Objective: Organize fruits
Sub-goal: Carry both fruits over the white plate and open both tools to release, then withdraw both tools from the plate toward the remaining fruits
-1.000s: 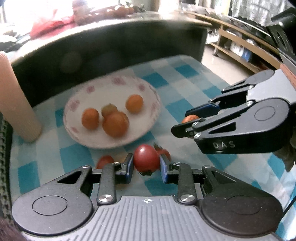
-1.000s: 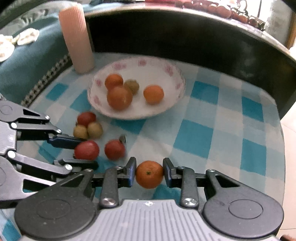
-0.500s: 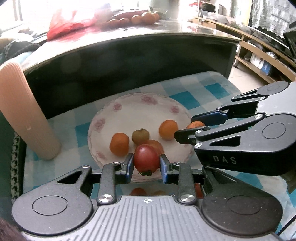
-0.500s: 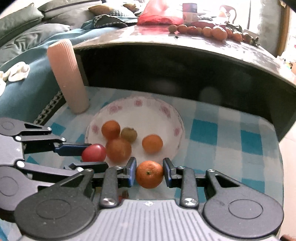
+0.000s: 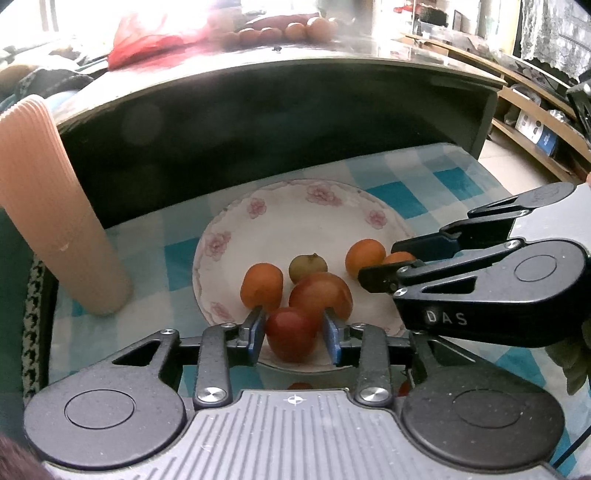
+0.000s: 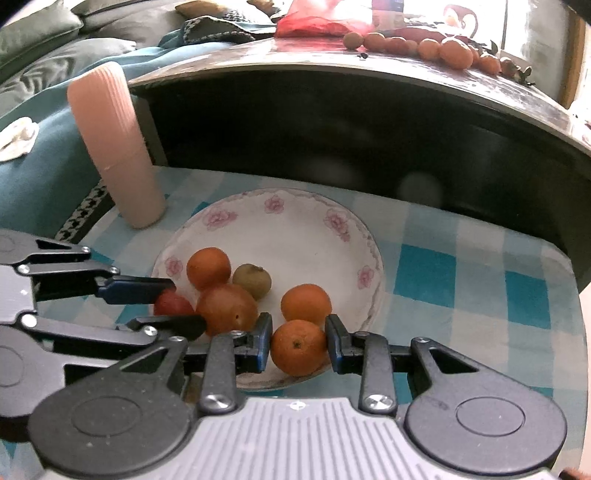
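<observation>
**Fruit over the plate: both grippers loaded, release comes next**

Your left gripper (image 5: 292,334) is clamped on a red cherry tomato (image 5: 291,334), held over the near rim of the floral plate (image 5: 258,225) at its 6 o'clock. Your right gripper (image 6: 298,349) is clamped on a small mandarin (image 6: 298,350), also at the near rim, closer to 5 o'clock as the right wrist view shows it. Whether either fruit touches the china yet, you cannot tell from these angles.

The step in hand looks like delivery: two fruits brought to the plate and not yet let go. The next move calls for lowering each one until it rests on the plate, then spreading the fingers gently. Watch the crowding. A large tomato (image 5: 320,297) sits just beyond your left fingertips, with an orange fruit (image 5: 261,286) at its 10 o'clock, a brownish-green fruit (image 5: 307,267) at 12 and another mandarin (image 5: 365,256) at 2. Both held fruits are round and will likely roll toward the plate's middle, so release them low. The two grippers are near each other, so open one at a time if you want to avoid a knock.

The plate lies on a blue and white checked cloth (image 6: 480,280). A ribbed pink cylinder (image 6: 114,147) stands upright at the plate's 10 o'clock. Behind, at 12 o'clock, a dark table (image 6: 369,122) rises, with more fruit (image 6: 424,46) and a red bag (image 6: 314,22) on its top. Two red fruits peek from under your left gripper, on the cloth.
</observation>
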A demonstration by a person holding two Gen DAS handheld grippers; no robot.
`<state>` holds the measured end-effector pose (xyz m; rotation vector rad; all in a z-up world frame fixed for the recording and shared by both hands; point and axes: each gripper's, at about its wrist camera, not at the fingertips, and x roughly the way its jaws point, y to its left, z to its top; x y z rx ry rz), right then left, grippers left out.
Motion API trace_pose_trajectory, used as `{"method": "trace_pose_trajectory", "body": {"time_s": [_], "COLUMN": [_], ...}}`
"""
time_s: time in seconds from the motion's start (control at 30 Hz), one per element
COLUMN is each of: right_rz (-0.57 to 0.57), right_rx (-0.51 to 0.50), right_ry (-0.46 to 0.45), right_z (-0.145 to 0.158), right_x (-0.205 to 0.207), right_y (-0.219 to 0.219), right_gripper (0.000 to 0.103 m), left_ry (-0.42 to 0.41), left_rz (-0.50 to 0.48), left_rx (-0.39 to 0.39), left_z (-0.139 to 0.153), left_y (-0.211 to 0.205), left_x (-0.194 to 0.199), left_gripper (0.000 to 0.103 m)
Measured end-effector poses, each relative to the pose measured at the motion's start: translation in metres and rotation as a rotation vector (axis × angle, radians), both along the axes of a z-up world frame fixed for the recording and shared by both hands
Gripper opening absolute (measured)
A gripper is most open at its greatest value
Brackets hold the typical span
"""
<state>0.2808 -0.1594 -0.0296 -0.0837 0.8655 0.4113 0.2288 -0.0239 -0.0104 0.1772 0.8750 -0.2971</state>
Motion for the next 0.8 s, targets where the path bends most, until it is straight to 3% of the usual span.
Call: {"method": "trace_pose_trajectory", "body": {"time_s": [0.8], "right_rz": [-0.085], "right_rx": [0.097], "right_ry": [-0.039], "right_z": [0.014], "right_x": [0.004], "right_y": [-0.02], "right_gripper": [0.052], "left_ry": [-0.038], "left_rz": [0.019], "left_rx": [-0.038], "left_z": [0.018], "left_y": [0.009], "left_x": [-0.008], "left_gripper": [0.047]}}
